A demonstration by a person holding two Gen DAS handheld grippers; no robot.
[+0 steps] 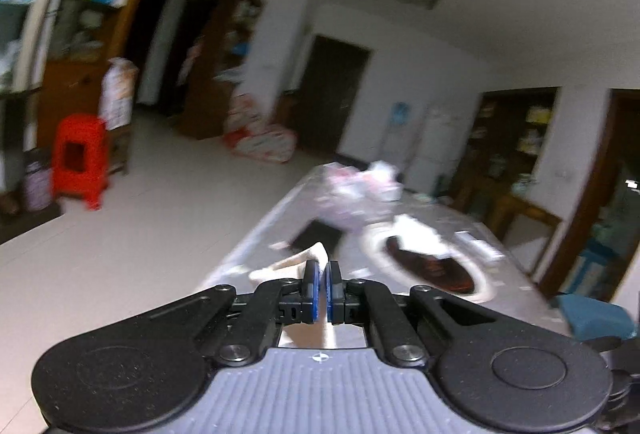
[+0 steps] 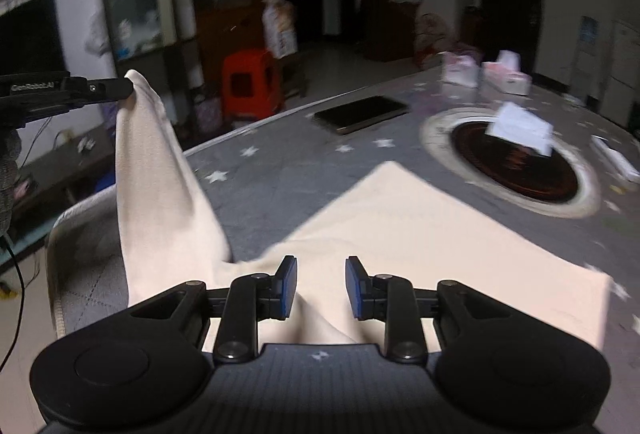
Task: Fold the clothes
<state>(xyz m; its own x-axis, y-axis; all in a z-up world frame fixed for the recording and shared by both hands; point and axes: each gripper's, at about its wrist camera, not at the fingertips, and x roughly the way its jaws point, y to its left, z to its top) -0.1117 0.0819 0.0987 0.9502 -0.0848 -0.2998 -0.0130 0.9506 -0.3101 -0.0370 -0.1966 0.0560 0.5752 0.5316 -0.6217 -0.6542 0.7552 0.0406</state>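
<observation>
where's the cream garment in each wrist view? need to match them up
Left wrist: cream garment pinched in the shut left gripper, bottom centre.
Right wrist: it spreads across the lower middle of the table, one corner lifted upper left.
Shared landmark: dark round hotplate.

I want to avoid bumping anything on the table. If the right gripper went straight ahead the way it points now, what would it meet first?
Most likely the cream garment spread just ahead of the open right gripper; a raised fold sits between its jaws. Depth is unclear.
</observation>
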